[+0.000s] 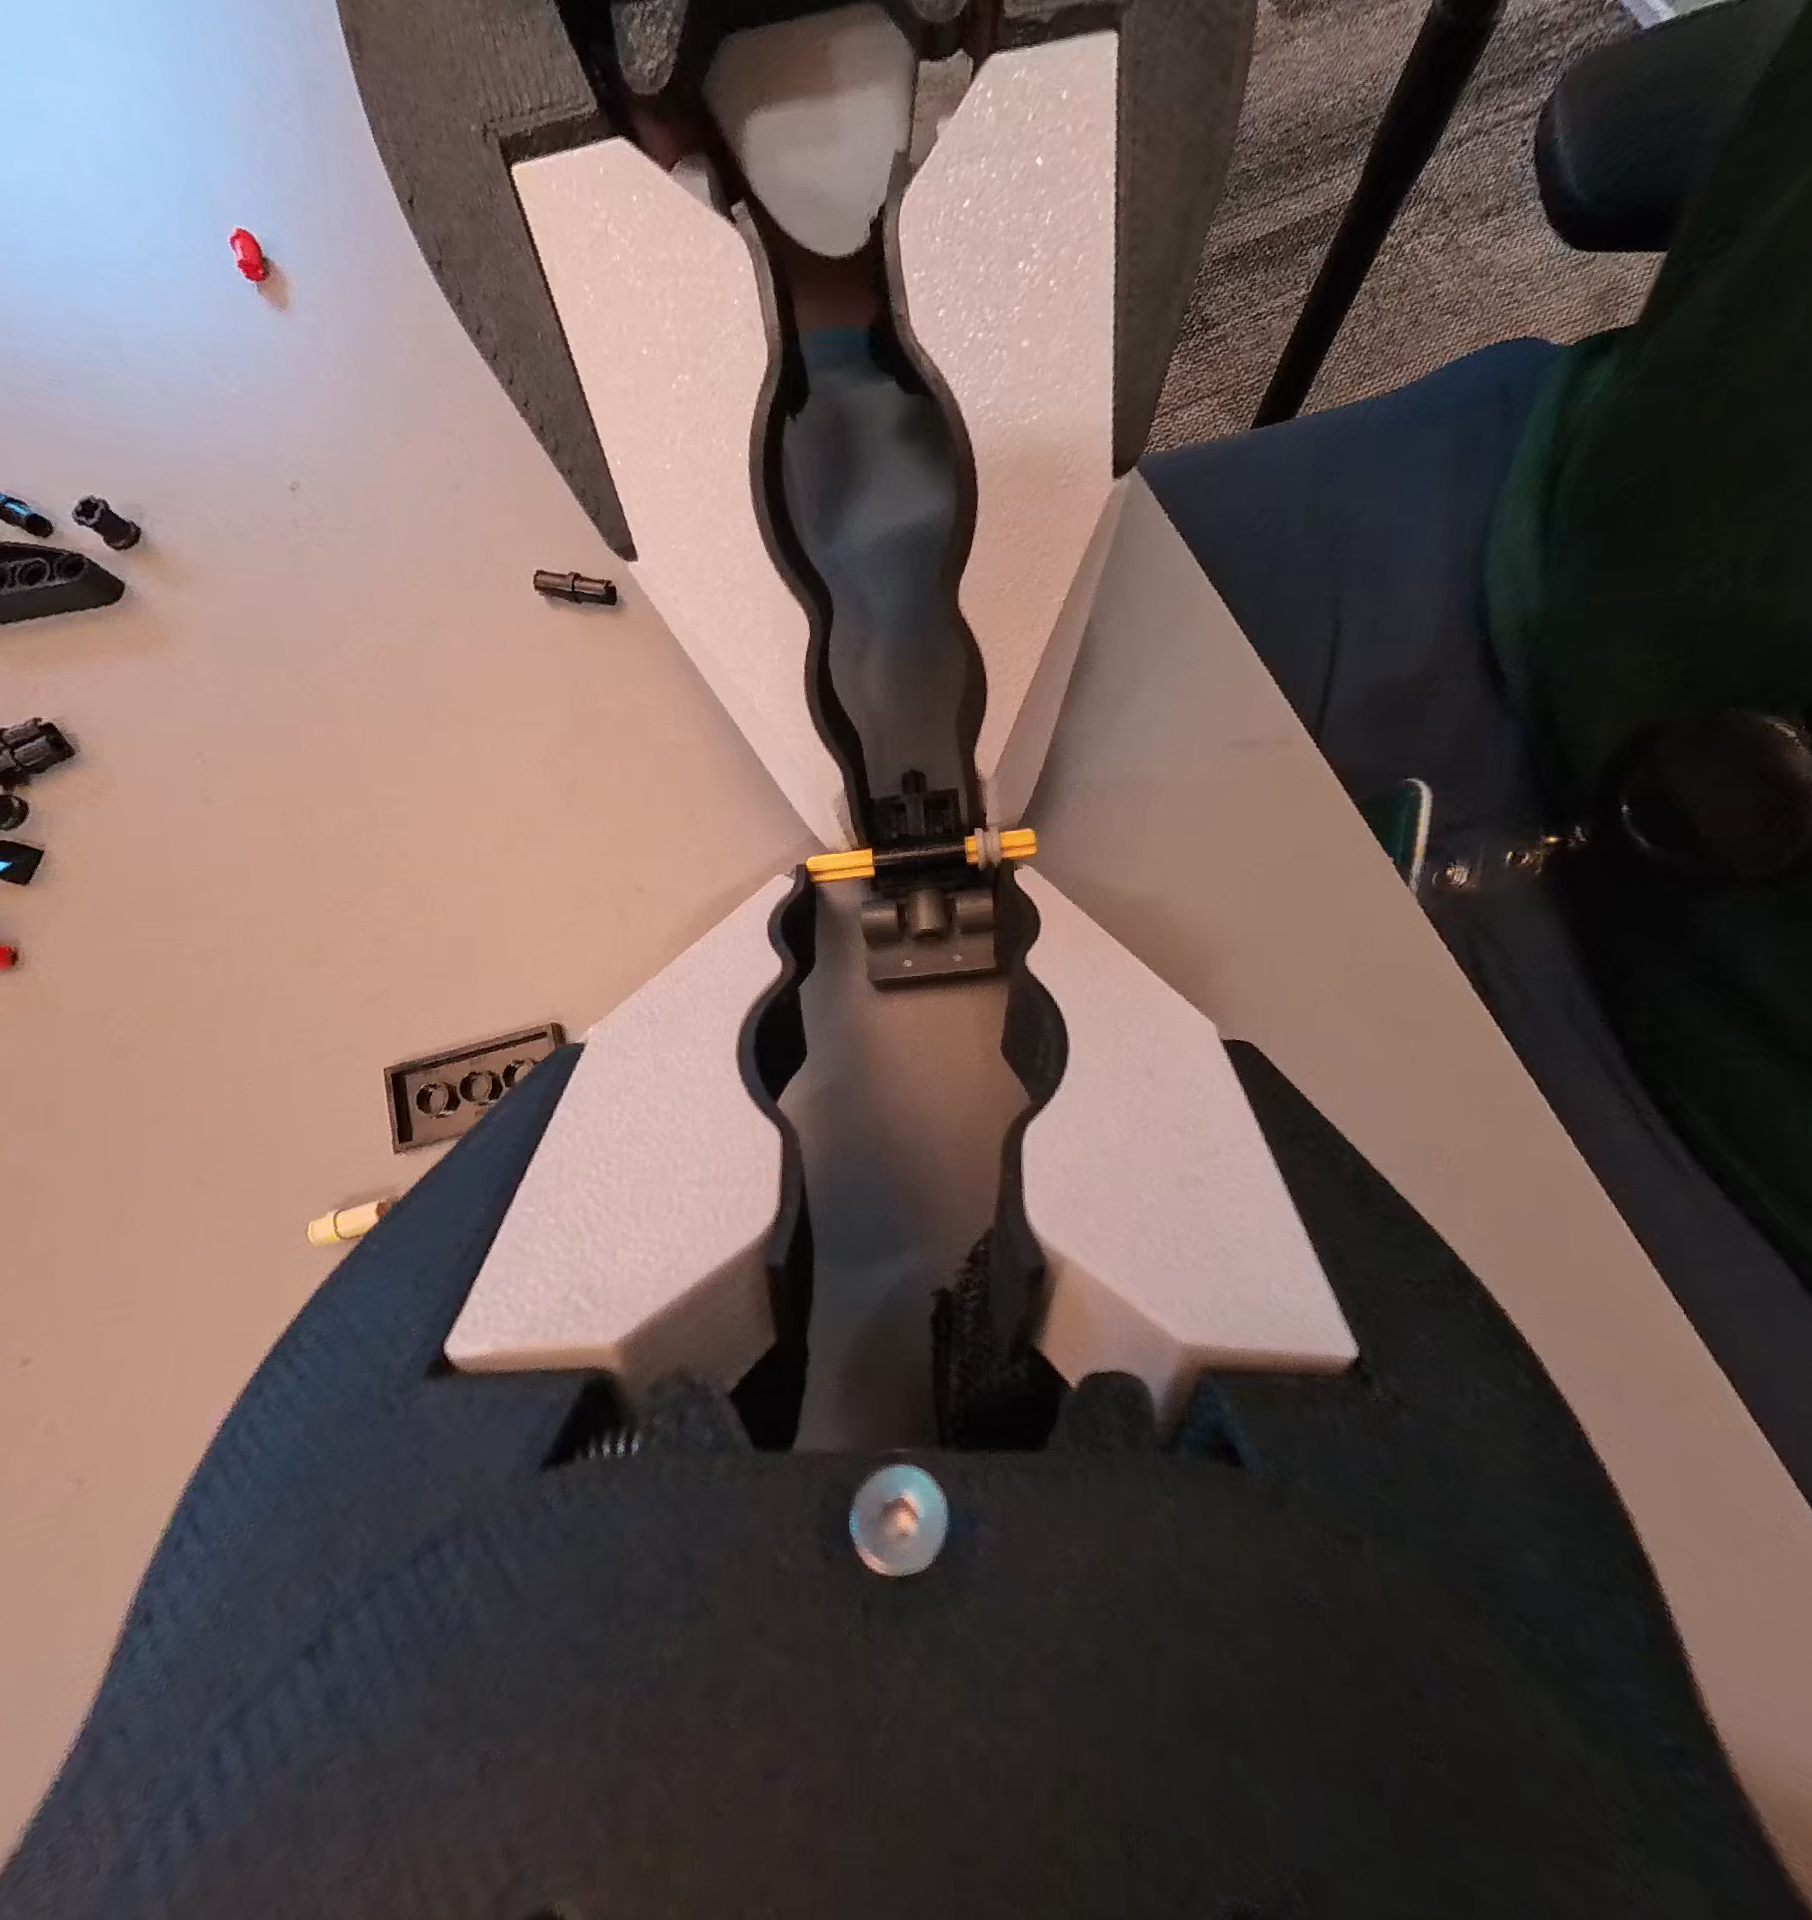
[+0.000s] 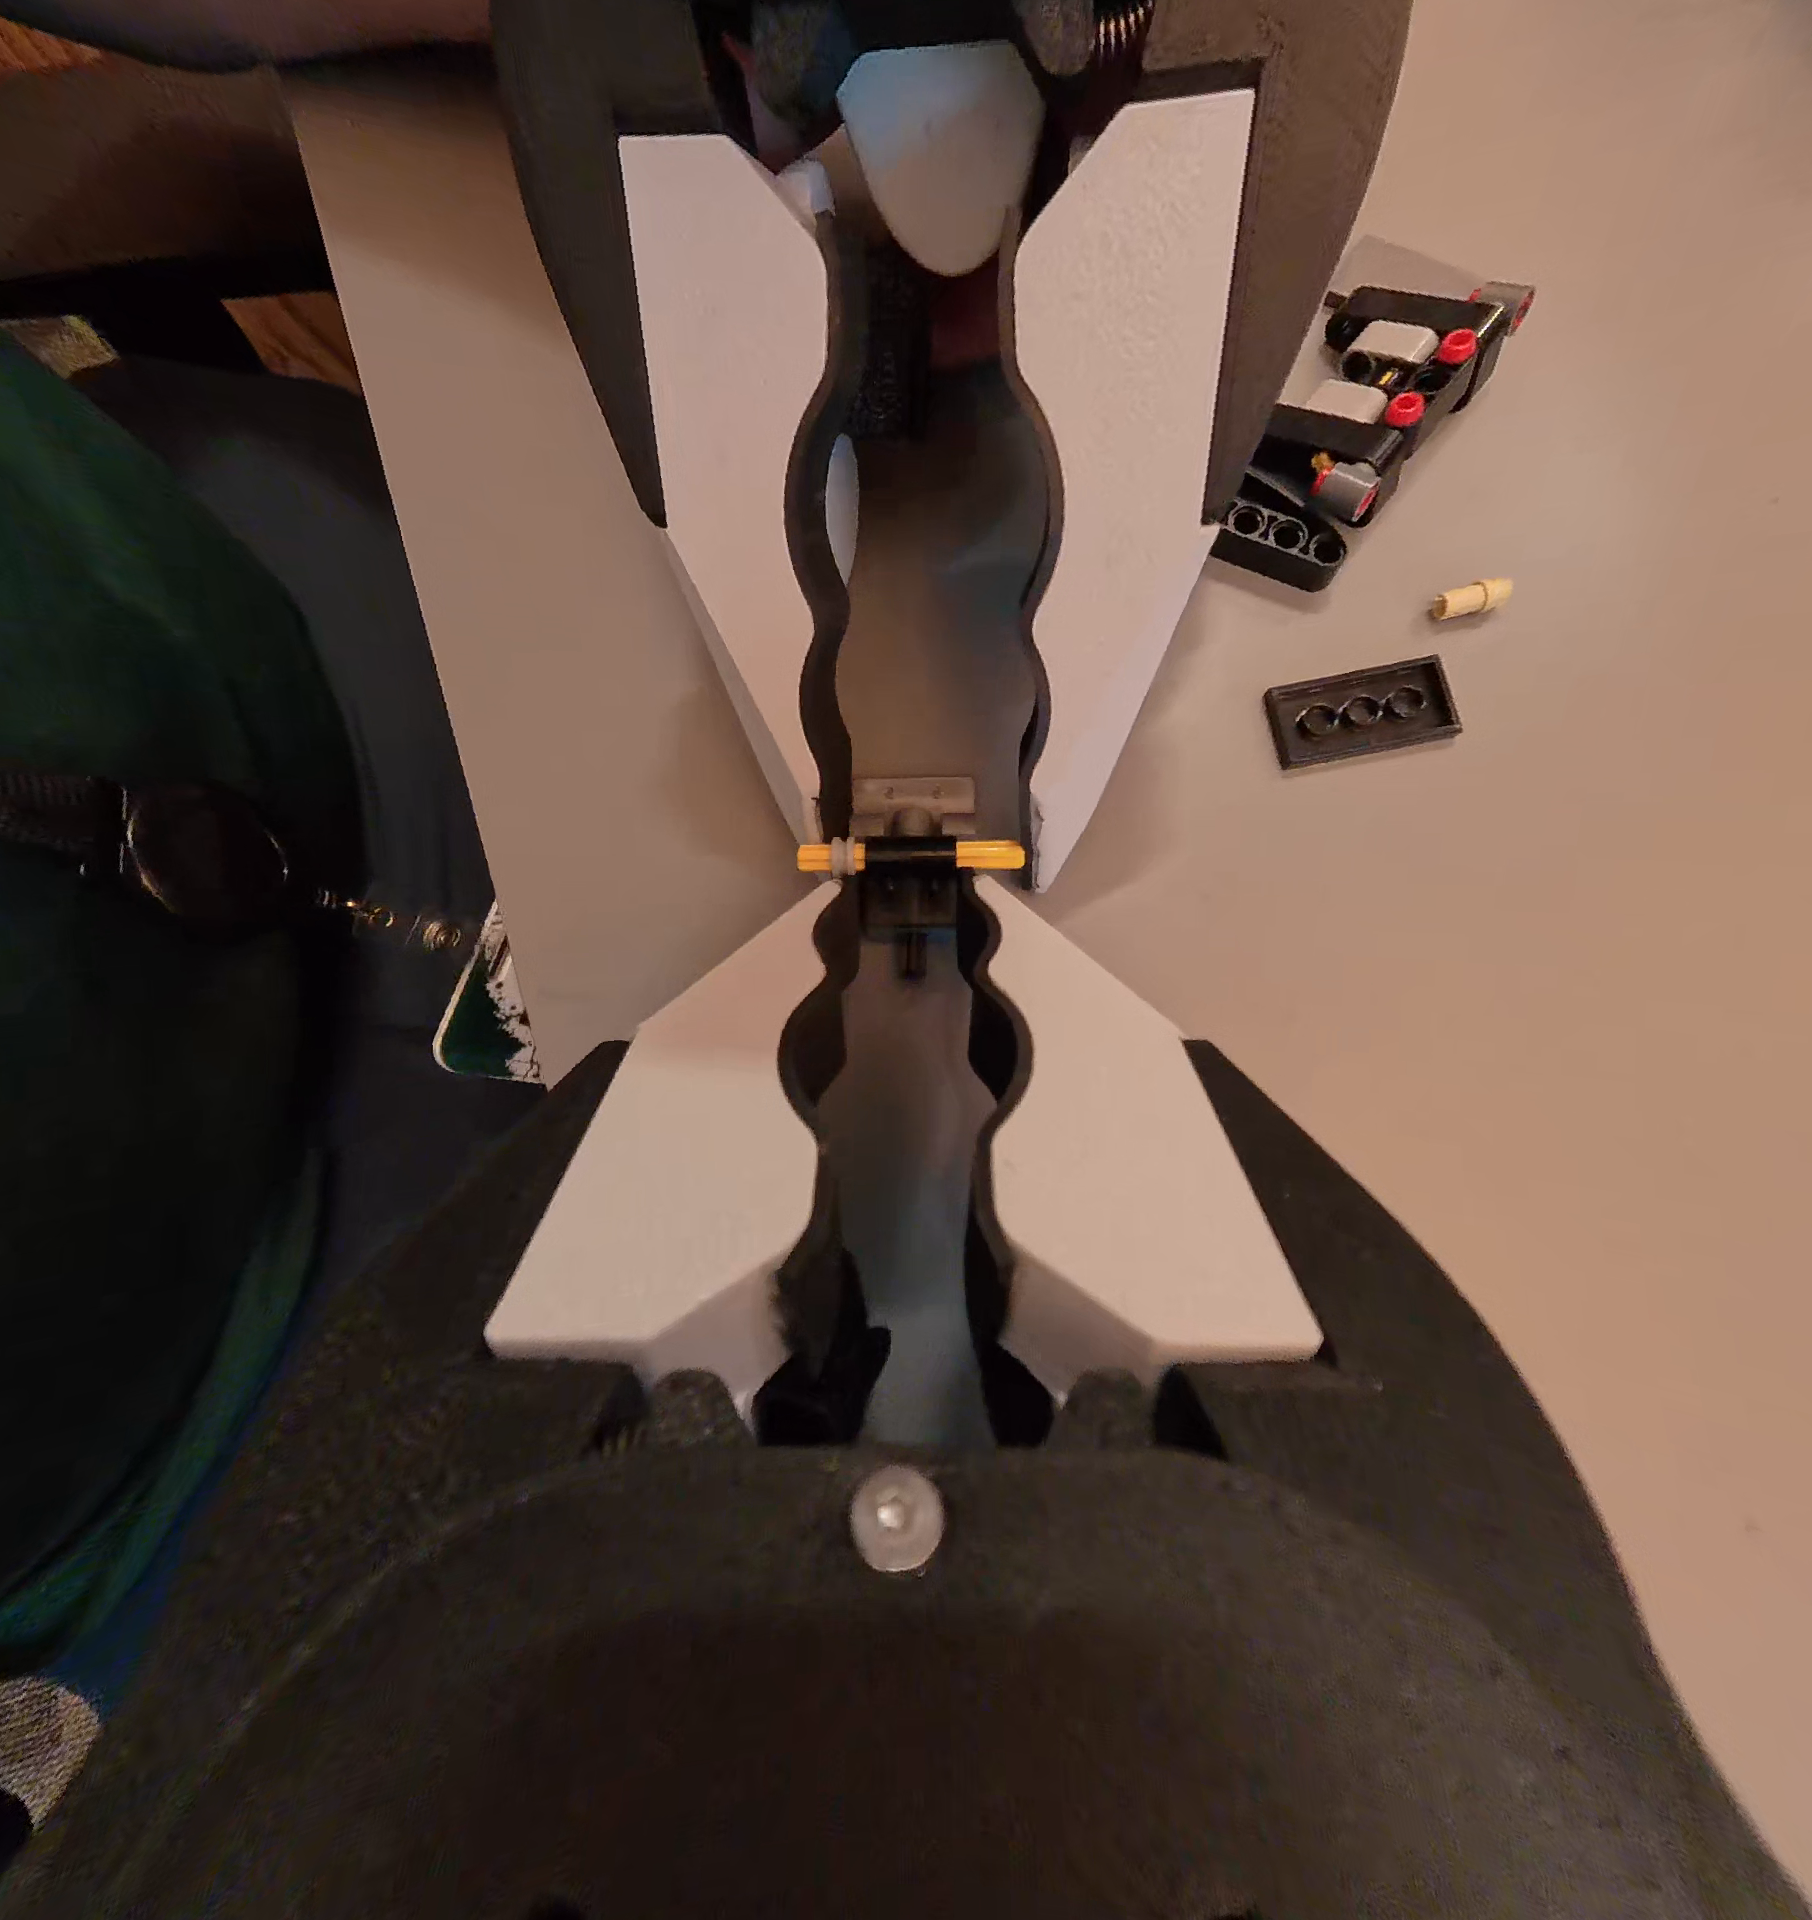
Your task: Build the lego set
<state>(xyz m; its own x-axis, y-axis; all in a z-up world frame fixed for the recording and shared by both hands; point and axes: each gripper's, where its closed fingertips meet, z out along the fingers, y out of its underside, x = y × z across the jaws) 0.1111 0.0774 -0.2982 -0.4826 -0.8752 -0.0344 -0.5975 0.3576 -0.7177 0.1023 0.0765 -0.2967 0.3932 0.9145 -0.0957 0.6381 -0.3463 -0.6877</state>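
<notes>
A small Lego assembly is held between both grippers, which meet tip to tip above the white table (image 1: pixel 289 831). A yellow axle (image 1: pixel 840 865) runs crosswise through a black connector (image 1: pixel 917 816) and past a grey hinge-like piece (image 1: pixel 928 940). My left gripper (image 1: pixel 907 904) is shut on the grey piece. My right gripper (image 1: pixel 917 821), coming from the top of the view, is shut on the black connector. In the right wrist view my right gripper (image 2: pixel 904 899) grips the black connector (image 2: pixel 907 899), the yellow axle (image 2: pixel 990 855) crosses above it, and the left gripper (image 2: pixel 923 821) holds the grey piece (image 2: pixel 912 798).
Loose black parts (image 1: pixel 29 582), a red stud (image 1: pixel 247 255), a black pin (image 1: pixel 575 587), a black plate (image 2: pixel 1364 712) and a tan pin (image 2: pixel 1468 601) lie on the table. A black-and-grey sub-assembly with red pins (image 2: pixel 1390 395) sits farther off. A person in dark green (image 1: pixel 1660 727) is at the table edge. My two grippers' fingertips are within a few centimetres of each other.
</notes>
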